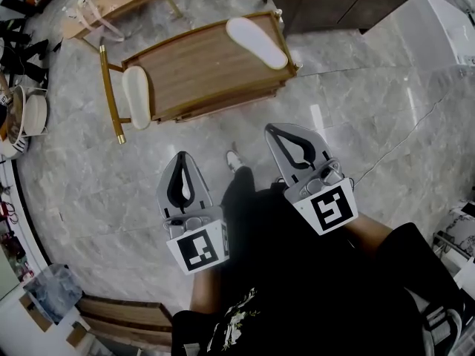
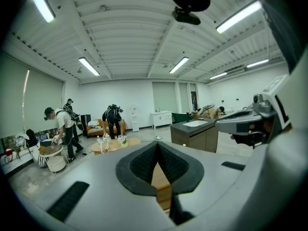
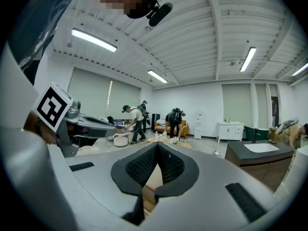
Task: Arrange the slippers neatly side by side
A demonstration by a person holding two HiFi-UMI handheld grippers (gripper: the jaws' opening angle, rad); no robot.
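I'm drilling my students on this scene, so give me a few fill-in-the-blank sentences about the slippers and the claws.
The table is made of ___. The right-end slipper and the left-end slipper are both ___ in colour. The left claw and the right claw are both ___, holding nothing.
Missing words: wood; white; shut.

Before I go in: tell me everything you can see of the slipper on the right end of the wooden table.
The slipper is plain white, a long rounded oval that looks flat. Whether its sole or footbed faces up is unclear. It lies on top of the wooden table at the far right corner, set diagonally, with its nearer end close to the right edge. Only the tabletop touches it. The other slipper sits apart at the table's left end.
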